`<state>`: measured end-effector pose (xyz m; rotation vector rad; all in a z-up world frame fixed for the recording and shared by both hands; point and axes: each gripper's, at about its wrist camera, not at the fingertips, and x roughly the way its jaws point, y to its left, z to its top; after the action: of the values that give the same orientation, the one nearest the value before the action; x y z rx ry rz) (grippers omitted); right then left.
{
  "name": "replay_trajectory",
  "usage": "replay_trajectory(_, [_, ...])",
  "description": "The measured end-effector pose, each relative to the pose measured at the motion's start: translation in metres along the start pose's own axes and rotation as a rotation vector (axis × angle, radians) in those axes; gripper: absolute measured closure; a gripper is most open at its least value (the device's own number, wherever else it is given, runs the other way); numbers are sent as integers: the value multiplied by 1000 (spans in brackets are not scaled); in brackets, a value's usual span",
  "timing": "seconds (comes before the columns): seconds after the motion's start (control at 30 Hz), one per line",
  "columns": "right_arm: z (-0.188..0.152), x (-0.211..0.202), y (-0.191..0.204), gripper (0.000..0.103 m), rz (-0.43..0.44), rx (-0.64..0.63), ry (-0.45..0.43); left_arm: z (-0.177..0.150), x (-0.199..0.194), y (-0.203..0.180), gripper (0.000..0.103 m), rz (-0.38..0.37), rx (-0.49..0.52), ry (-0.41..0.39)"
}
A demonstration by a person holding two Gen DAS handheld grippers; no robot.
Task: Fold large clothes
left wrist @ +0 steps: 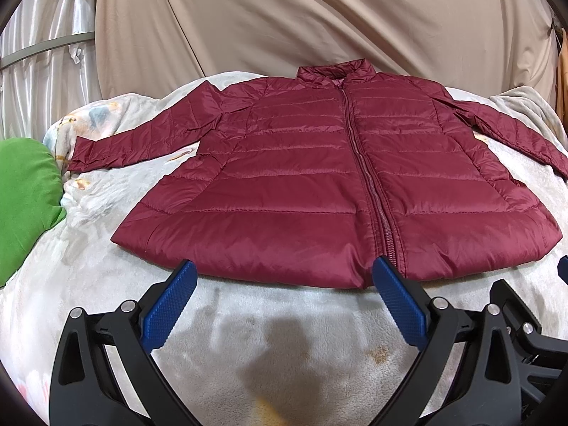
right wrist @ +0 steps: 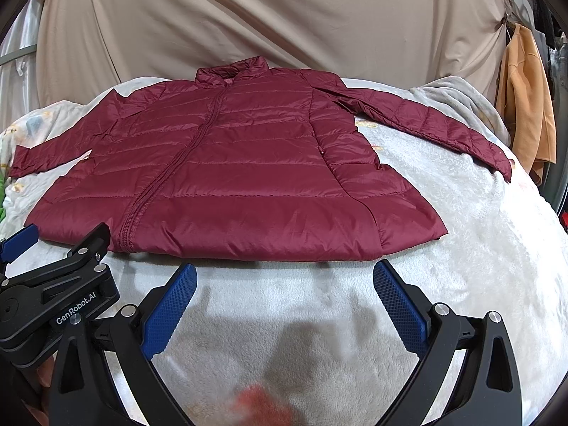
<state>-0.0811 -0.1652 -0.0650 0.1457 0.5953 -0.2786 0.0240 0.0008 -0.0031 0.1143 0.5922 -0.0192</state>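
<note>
From the green cushion (left wrist: 25, 198) at the left edge across to the maroon quilted puffer jacket (left wrist: 319, 177) spread zipped and unfolded mid-frame on the pale fleece blanket (left wrist: 284, 337), my left gripper (left wrist: 284, 284) and right gripper (right wrist: 284, 284) hover spread and empty below its hem, so I judge folding unstarted and a sleeve grab next.

A maroon quilted jacket (left wrist: 319, 177) lies flat and zipped on a pale fleece blanket (left wrist: 284, 337), collar at the far end, both sleeves spread out to the sides. The left tool (left wrist: 284, 284) hovers at the near hem with its blue-padded fingers (left wrist: 170, 309) spread wide, gripping nothing. A green cushion (left wrist: 25, 195) sits at the left edge. Beige sheeting (left wrist: 284, 17) hangs behind.
</note>
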Motion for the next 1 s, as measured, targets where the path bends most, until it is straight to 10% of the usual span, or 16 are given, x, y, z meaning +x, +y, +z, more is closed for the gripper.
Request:
replay_trajectory(0.57, [6,4,-19,5,80,37,59,4,-5,12,6,-66,-37,-6])
replay_trajectory(1.0, [79,75,-331,5,-28,591,88,62,21,103,6,-88,-81,-12])
